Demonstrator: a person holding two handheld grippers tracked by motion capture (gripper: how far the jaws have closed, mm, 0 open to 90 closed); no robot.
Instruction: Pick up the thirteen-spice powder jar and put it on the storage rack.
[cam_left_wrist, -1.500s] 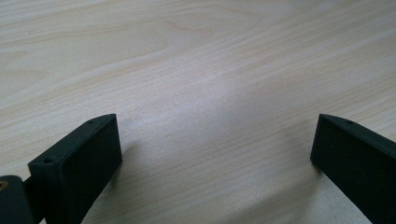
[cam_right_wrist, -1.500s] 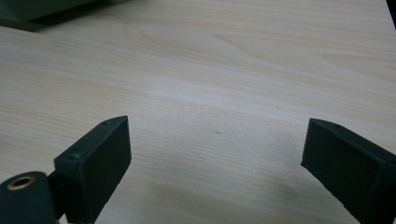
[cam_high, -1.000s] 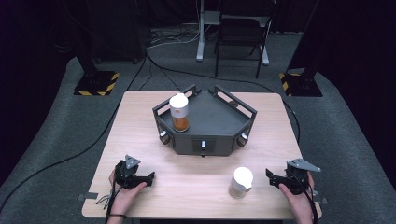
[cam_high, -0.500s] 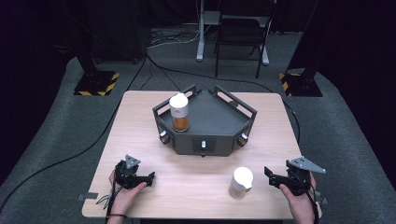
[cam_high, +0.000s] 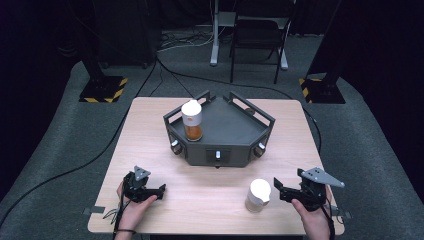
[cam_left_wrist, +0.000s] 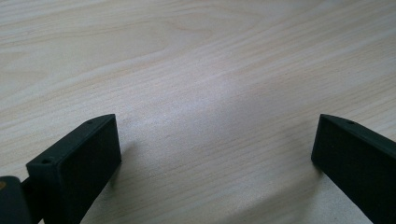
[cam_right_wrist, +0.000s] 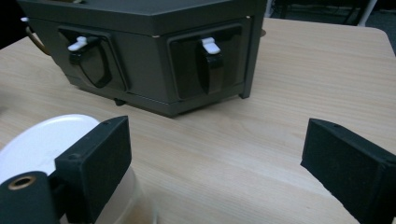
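So the white-capped jar (cam_high: 258, 195) stands upright on the wooden table (cam_high: 210, 200), in front of the dark tray box (cam_high: 220, 131) and just beside the right gripper (cam_high: 281, 190), whose jaws gape wide with nothing between them, so I'd say it's not picked up yet. A second jar (cam_high: 191, 119), amber inside with a smooth round white cap, already sits on the box's left side. The left gripper (cam_left_wrist: 212, 154) rests wide open and empty over pale grained wood, well left of the box's front.
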